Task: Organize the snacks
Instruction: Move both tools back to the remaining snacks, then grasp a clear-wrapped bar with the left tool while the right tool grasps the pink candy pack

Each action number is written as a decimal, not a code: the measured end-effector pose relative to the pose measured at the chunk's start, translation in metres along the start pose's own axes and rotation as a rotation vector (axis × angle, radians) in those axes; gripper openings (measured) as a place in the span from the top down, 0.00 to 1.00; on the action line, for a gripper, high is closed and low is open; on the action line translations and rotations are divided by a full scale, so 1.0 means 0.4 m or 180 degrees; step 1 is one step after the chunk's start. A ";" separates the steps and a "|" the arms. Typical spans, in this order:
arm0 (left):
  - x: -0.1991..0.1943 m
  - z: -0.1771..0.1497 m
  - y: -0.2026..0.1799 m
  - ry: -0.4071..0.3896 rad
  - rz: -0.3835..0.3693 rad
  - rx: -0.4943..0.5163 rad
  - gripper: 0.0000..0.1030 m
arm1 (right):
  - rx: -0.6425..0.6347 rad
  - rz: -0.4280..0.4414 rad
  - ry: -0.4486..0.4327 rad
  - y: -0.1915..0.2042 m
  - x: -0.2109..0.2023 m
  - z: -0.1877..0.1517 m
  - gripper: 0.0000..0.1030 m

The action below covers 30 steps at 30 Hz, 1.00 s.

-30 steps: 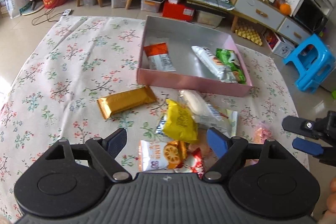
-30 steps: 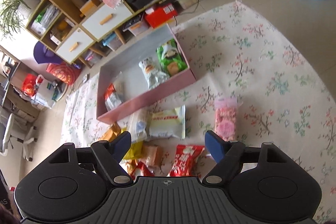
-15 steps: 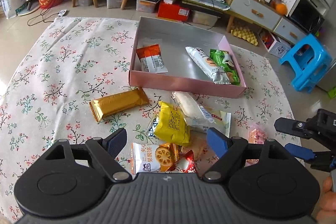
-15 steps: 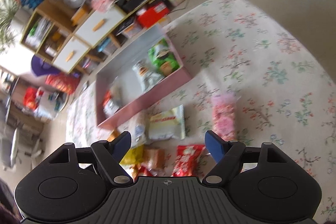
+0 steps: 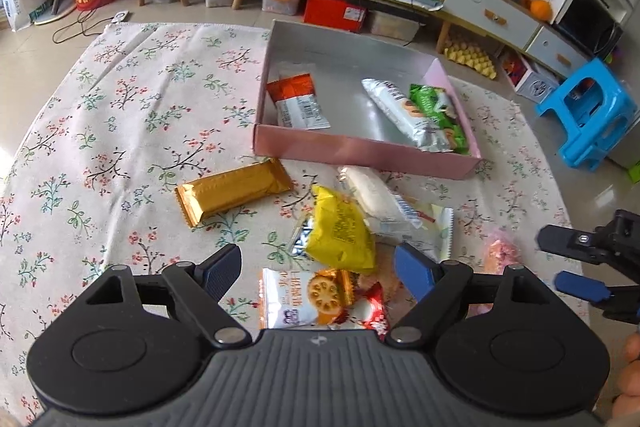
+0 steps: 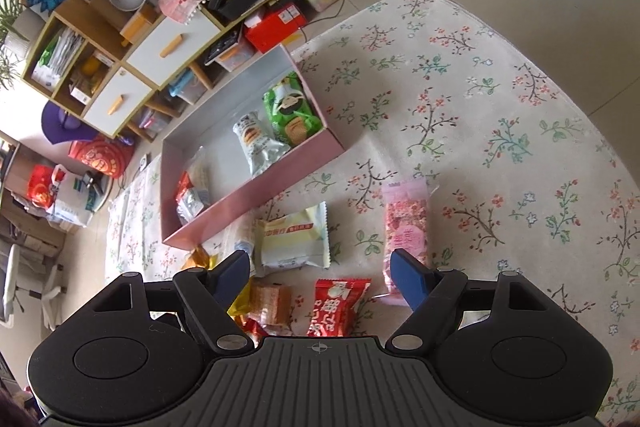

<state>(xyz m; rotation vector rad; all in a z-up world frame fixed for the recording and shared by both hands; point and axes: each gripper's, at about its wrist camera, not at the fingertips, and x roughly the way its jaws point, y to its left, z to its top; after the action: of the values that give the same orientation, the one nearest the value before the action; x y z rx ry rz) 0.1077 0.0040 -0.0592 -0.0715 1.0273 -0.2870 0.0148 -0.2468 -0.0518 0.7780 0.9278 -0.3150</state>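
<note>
counting three packets inside the pink box (image 5: 360, 151): orange-white (image 5: 298, 101), silver (image 5: 404, 113), green (image 5: 438, 113). left gripper (image 5: 318, 269) and right gripper (image 6: 320, 271) both wide, empty. one gold bar (image 5: 234, 191) lies outside.

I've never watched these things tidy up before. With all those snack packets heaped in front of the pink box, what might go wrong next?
1. The yellow packet lies across other wrappers, so the open left hand-held gripper might drag up two at once.
2. The pink box has a low front wall; a packet carried low could snag on it or push the box.
3. The right hand-held gripper hangs close beside the left over the same heap, so they might bump.
</note>
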 end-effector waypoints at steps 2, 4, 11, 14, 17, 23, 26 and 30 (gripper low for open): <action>0.009 0.005 0.004 0.0016 0.0035 -0.0024 0.20 | 0.0014 -0.0067 -0.0009 -0.011 0.004 0.004 0.23; 0.021 0.010 0.006 0.0053 0.0010 -0.0053 0.20 | 0.0031 -0.0199 -0.0006 -0.023 0.015 0.008 0.23; 0.053 0.033 0.004 0.0088 -0.0036 -0.0254 0.19 | 0.0008 -0.0600 0.0125 -0.067 0.074 0.028 0.23; 0.061 0.049 -0.013 0.0014 -0.0166 -0.0295 0.18 | -0.0218 -0.0808 0.0081 -0.052 0.095 0.030 0.24; 0.082 0.059 -0.057 -0.0056 -0.0126 -0.0070 0.17 | -0.0371 -0.0936 0.0035 -0.036 0.114 0.030 0.24; 0.142 0.066 -0.108 0.0023 0.0064 0.0142 0.17 | -0.0660 -0.1000 0.0098 0.005 0.148 0.022 0.30; 0.167 0.065 -0.124 0.0073 0.0183 0.0269 0.18 | -0.0679 -0.1006 0.0056 0.014 0.148 0.023 0.30; 0.193 0.064 -0.138 0.0135 0.0324 0.0394 0.27 | -0.0788 -0.1068 0.0105 0.025 0.166 0.017 0.30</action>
<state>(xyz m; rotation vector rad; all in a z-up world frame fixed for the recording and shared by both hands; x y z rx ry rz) 0.1558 -0.0715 -0.0994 0.0986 1.0494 -0.2597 0.0628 -0.2397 -0.0988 0.3996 1.1061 -0.4705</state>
